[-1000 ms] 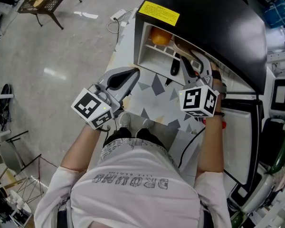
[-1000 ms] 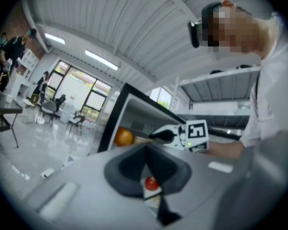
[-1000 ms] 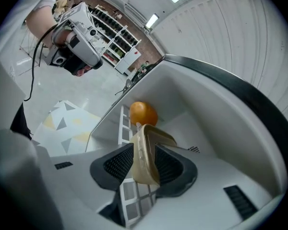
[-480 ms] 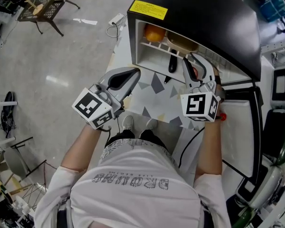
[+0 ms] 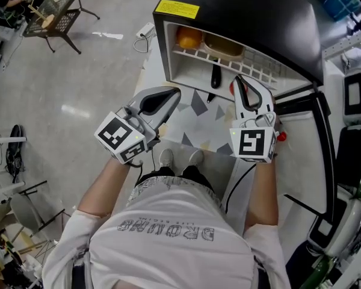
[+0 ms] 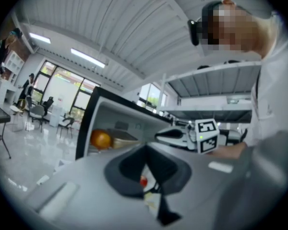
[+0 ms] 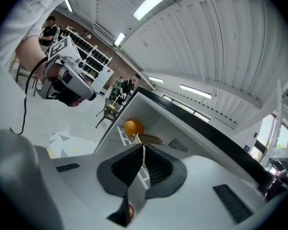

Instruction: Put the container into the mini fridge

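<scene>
Head view looks steeply down; both gripper views face the mini fridge (image 5: 246,17).

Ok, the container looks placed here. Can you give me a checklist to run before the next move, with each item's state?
1. The container is inside the mini fridge: ok. It sits on the wire shelf beside the orange.
2. The right claw is free of it: ok. The claw is outside the fridge; its jaws have just been closing, with nothing between them.
3. The left claw is empty: ok. It is shut, outside the fridge, and holds nothing.
4. Fridge closed: not ok. Its front stands open.
5. Container sitting level: cannot tell. It is too small in every view.
</scene>
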Tool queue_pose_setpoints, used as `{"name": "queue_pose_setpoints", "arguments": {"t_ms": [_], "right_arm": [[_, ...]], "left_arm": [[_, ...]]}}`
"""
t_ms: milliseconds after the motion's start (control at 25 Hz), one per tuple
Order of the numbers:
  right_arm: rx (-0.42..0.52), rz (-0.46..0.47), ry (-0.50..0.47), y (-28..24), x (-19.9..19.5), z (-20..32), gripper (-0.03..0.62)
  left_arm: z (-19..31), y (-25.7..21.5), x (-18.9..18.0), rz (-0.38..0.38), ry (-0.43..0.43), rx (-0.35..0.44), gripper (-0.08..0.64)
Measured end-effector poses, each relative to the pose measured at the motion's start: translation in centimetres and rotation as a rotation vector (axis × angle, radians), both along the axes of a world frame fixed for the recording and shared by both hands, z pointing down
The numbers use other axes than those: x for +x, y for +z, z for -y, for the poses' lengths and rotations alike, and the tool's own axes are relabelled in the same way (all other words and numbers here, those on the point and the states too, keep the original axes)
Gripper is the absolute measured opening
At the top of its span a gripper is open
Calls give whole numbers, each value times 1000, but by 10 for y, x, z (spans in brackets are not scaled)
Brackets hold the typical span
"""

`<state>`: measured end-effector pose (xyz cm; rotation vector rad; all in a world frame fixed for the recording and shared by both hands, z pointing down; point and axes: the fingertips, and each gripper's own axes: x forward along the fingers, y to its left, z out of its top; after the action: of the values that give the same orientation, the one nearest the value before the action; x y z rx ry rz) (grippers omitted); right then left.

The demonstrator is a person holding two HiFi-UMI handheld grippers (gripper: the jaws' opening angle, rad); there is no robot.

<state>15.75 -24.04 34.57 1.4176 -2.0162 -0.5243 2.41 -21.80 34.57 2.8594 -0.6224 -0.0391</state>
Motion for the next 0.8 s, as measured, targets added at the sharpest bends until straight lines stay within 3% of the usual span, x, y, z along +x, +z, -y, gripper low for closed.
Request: {"name": "queue_pose_setpoints", "arguments": {"t_ms": [400,800], "right_arm": [[29,120,9,-12,-4,-35,2],[59,173,33,-23,1,-62,2]], "left_arm": [[-20,-4,5,12,32,19,8],[-31,-3,7,19,50,22,8]]}}
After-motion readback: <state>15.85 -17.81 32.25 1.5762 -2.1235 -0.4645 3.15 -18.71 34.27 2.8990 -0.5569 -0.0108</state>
